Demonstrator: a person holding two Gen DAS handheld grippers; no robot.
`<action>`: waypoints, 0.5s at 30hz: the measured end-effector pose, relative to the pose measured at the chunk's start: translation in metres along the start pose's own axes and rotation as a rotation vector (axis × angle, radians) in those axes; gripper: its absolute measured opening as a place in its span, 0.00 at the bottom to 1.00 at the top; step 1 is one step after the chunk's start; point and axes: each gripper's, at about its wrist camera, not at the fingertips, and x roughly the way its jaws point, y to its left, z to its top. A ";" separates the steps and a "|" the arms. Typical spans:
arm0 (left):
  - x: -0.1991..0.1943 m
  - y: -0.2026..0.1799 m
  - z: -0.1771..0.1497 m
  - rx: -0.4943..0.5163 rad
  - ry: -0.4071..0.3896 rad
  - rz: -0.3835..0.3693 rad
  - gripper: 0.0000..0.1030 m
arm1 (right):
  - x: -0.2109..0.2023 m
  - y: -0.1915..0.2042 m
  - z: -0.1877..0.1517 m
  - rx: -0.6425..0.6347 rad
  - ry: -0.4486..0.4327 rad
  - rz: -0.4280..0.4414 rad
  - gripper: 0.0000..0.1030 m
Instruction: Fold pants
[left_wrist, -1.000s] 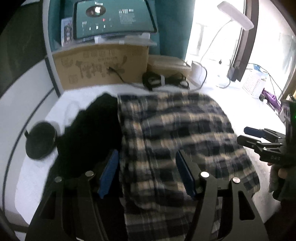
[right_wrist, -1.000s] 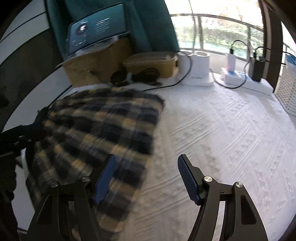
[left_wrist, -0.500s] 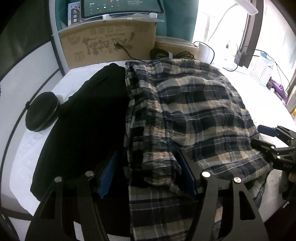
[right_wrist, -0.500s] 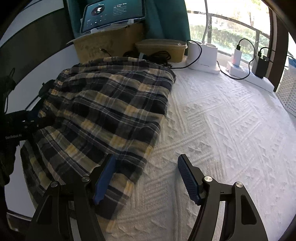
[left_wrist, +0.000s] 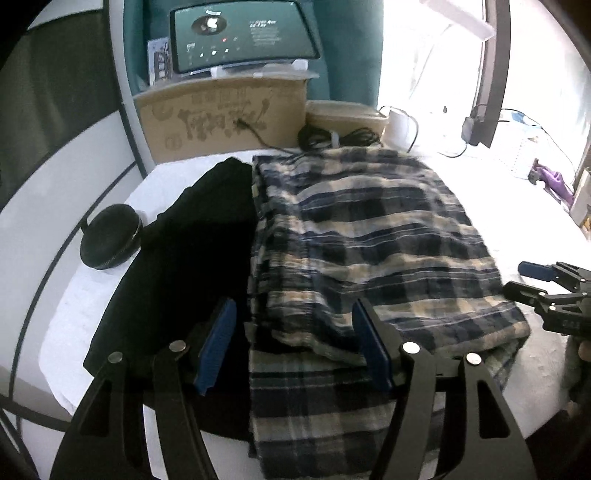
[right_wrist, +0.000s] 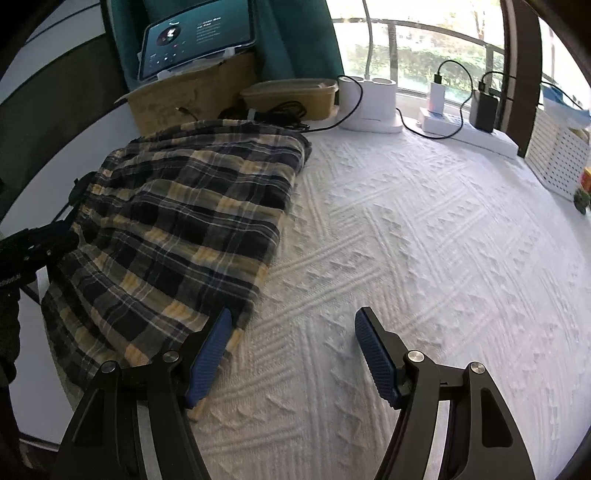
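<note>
The plaid pants (left_wrist: 369, 236) lie folded over on the white textured cover (right_wrist: 424, 240); they also show at the left of the right wrist view (right_wrist: 184, 221). My left gripper (left_wrist: 295, 345) is open, just above the pants' near waistband edge, holding nothing. My right gripper (right_wrist: 293, 354) is open and empty at the pants' right edge, its left finger (right_wrist: 208, 358) over the plaid hem; it also shows at the right of the left wrist view (left_wrist: 532, 280).
A black garment (left_wrist: 177, 266) lies left of the pants beside a round black case (left_wrist: 110, 236). A cardboard box (left_wrist: 221, 118) with a tablet (left_wrist: 243, 35), a container, cables, chargers (right_wrist: 369, 103) and a white basket (right_wrist: 554, 158) line the far side.
Both grippers have drawn back and lifted a little from the pants. The top layer now lies flat and folded over. Both stay open.
</note>
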 end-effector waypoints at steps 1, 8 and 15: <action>-0.003 -0.002 -0.001 -0.001 -0.008 0.002 0.64 | -0.002 -0.001 -0.001 0.004 -0.002 0.001 0.69; -0.017 -0.018 -0.010 0.003 -0.017 -0.025 0.65 | -0.024 -0.008 -0.012 0.022 -0.027 -0.010 0.69; -0.032 -0.043 -0.018 0.041 -0.041 -0.077 0.72 | -0.051 -0.014 -0.025 0.040 -0.060 -0.032 0.69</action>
